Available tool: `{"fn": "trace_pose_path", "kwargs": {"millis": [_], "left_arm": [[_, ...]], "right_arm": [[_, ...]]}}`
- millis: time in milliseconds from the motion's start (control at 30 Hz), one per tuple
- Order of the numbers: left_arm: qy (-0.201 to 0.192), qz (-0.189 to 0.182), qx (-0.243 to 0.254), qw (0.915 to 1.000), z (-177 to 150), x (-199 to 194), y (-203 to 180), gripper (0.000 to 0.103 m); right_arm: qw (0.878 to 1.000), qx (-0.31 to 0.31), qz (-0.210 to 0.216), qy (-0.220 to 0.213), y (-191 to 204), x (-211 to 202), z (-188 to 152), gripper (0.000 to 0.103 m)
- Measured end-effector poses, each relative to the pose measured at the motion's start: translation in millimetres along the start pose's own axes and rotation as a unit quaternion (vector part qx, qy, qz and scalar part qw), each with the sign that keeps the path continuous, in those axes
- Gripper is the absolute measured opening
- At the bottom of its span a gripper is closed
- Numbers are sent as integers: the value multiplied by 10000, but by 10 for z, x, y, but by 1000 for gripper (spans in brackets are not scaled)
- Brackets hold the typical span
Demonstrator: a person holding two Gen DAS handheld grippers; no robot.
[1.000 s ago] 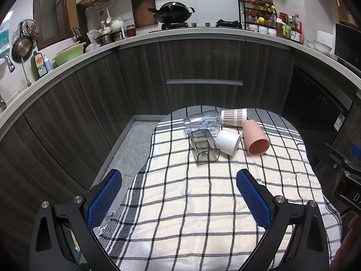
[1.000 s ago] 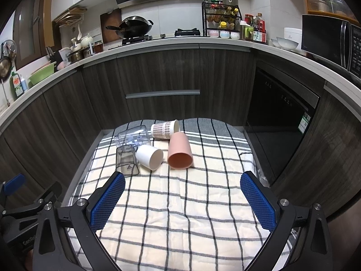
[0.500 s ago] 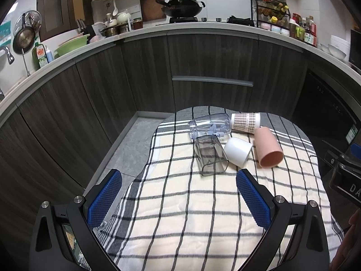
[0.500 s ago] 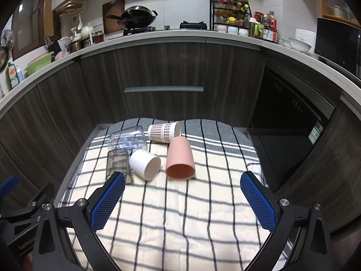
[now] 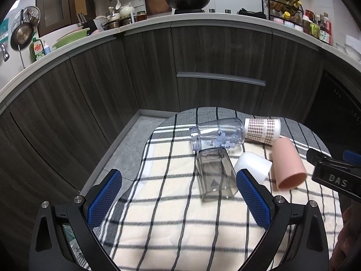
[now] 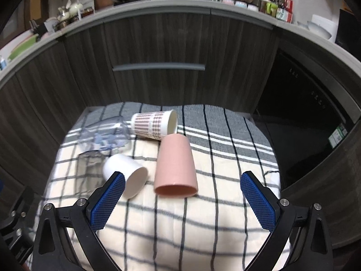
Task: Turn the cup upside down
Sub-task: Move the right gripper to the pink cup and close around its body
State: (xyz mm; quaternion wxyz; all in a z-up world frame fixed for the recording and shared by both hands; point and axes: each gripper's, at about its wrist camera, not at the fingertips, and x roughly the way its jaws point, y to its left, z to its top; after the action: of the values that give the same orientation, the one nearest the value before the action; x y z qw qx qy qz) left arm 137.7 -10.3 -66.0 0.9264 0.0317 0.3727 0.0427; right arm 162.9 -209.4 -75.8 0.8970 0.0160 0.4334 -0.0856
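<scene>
Several cups lie on their sides on a checked cloth (image 5: 171, 221) (image 6: 203, 221). A pink cup (image 6: 174, 169) (image 5: 287, 169) has its mouth toward me. A white cup (image 6: 125, 172) (image 5: 253, 166) lies left of it. A smoky square cup (image 5: 214, 176) (image 6: 88, 167), a clear round cup (image 5: 217, 135) (image 6: 106, 135) and a patterned paper cup (image 5: 262, 128) (image 6: 154, 124) lie behind. My left gripper (image 5: 178, 197) is open, short of the smoky cup. My right gripper (image 6: 182, 201) is open, just short of the pink cup.
Dark wood kitchen cabinets (image 5: 203, 56) curve behind the table, with a drawer handle (image 6: 158, 66). A dishwasher front (image 6: 304, 124) stands at the right. The floor (image 5: 126, 149) drops off at the table's left edge. The right gripper's body (image 5: 334, 178) shows in the left wrist view.
Both grippers have moved forward toward the cups, which now look larger and closer. The cups have not moved. Both jaws stay open.
</scene>
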Motion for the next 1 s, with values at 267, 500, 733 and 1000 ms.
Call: {"fn": "trace_pose_path", "kwargs": {"millis": [267,500,733,1000], "left_arm": [[209,58,-37,9998,26,402,-139,103],[460,104,-68,9989,-17,652,-158,103],[511,60,-138,9986,-30,701,-121,103],[479,20,-178,9987,-30,595,-58,103]], "right_arm": [[9983,-34,-76,582,14,738,160,102],[9937,26,-124,1113,52,1236,143,96],[9895,197,330,1395,56,1441,84,77],[9895,308,490,1324,27,1324,78,71]]}}
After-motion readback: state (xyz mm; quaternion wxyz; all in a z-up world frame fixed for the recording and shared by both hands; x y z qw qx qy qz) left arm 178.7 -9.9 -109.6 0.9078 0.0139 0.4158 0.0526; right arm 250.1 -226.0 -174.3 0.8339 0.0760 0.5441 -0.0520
